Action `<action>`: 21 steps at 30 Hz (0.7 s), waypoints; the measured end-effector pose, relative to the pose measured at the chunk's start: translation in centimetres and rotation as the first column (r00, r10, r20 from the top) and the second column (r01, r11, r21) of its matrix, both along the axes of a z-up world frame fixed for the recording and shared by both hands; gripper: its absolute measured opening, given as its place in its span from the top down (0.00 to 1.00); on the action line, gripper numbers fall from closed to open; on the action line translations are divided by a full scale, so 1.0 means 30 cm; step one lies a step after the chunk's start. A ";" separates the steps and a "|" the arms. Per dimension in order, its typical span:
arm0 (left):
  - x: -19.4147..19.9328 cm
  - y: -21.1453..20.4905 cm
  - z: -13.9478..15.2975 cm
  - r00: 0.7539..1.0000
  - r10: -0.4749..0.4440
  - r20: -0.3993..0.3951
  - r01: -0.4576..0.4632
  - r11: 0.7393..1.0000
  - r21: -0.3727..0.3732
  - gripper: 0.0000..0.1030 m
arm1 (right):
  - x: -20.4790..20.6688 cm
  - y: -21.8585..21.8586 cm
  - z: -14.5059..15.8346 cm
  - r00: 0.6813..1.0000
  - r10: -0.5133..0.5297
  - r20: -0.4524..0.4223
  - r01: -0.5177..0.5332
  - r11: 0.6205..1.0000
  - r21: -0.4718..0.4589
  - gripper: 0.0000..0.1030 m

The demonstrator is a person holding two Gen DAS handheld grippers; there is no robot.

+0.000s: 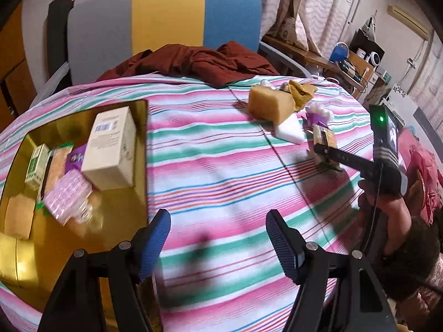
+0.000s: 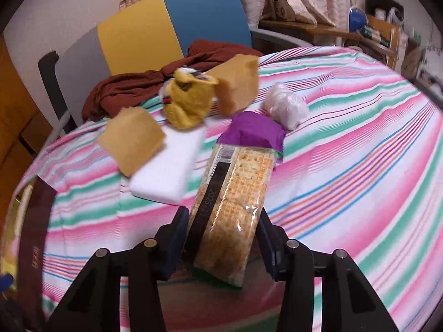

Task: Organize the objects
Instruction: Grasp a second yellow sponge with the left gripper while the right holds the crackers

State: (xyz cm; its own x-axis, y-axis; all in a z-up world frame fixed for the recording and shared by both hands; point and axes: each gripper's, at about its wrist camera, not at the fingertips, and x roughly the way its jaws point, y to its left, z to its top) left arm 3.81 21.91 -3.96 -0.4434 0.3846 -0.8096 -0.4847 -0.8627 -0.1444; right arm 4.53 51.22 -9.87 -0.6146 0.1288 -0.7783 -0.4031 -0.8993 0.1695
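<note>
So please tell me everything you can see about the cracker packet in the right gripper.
The cracker packet is a long clear plastic sleeve of square tan crackers, with a black strip, a barcode and a printed date along one side. It lies lengthwise on the striped tablecloth, its far end against a purple wrapper. The right gripper has both pads pressed on its near end.

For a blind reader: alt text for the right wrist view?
The right gripper clamps a cracker packet on a striped tablecloth. Behind lie two sponges, a white block and a yellow cloth.
</note>
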 end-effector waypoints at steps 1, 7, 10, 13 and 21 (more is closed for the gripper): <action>-0.008 0.015 0.004 1.000 -0.005 0.000 0.005 1.000 -0.001 0.30 | 0.007 0.009 0.000 1.000 -0.001 0.002 0.001 1.000 0.014 0.54; -0.074 0.142 0.032 0.999 -0.045 0.003 0.045 0.999 0.024 0.30 | 0.073 0.055 -0.020 0.998 -0.005 -0.055 0.007 1.000 0.025 0.54; -0.116 0.226 0.039 0.998 -0.067 -0.006 0.067 0.998 0.018 0.30 | 0.097 0.051 -0.025 0.996 0.008 -0.093 -0.007 1.000 0.014 0.54; -0.181 0.310 0.037 0.998 -0.059 0.018 0.058 0.998 0.032 0.30 | 0.112 0.059 -0.029 0.994 0.010 -0.112 -0.010 1.000 -0.004 0.54; -0.353 0.584 0.021 0.998 -0.023 0.054 0.022 1.000 0.015 0.30 | 0.113 0.054 -0.037 0.990 0.008 -0.141 -0.009 1.000 -0.007 0.54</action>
